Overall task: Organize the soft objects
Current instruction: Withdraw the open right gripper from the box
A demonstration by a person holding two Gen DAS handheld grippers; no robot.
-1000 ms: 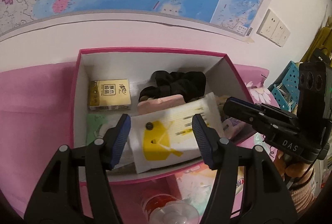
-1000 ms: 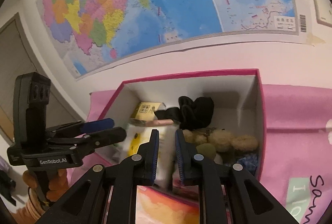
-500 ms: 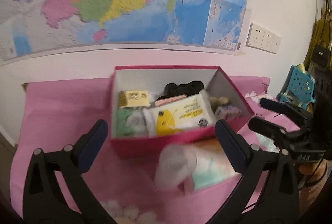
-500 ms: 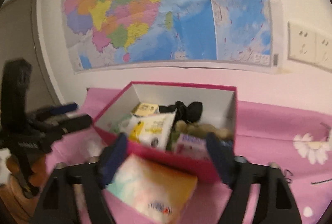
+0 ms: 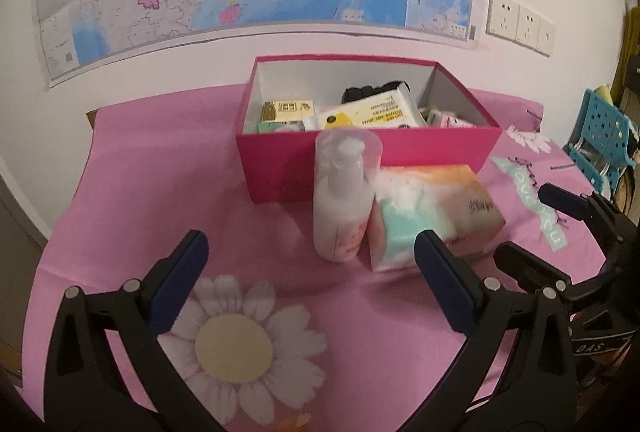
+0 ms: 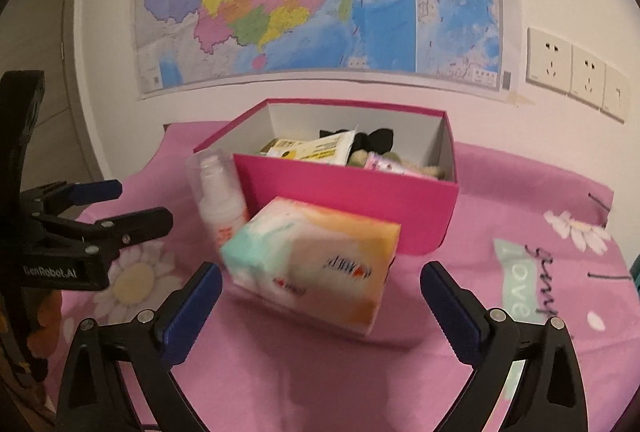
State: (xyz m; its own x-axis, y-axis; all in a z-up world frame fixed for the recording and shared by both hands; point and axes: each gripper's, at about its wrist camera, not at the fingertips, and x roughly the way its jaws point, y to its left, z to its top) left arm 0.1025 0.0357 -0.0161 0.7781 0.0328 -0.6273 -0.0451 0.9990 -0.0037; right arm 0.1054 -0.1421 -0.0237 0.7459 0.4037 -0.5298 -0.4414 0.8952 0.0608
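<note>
Left tongs point(image 5: 308, 264) and right tongs point(image 6: 320, 292), both wide apart, empty.

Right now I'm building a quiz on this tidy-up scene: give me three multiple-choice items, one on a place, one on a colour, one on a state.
1. Where is the white plastic pump bottle?
A. inside the box
B. upright on the cloth, in front of the box
C. lying on the floor

2. What colour is the outside of the open cardboard box?
A. magenta pink
B. blue
C. black

3. How do the left gripper and the right gripper stand?
A. both shut
B. one shut on the orange and mint tissue pack
C. both open, holding nothing

Answers: 1 B, it stands on the pink flowered tablecloth against the box front. 2 A, its walls are magenta. 3 C, each pair of fingers is spread wide and empty.
</note>
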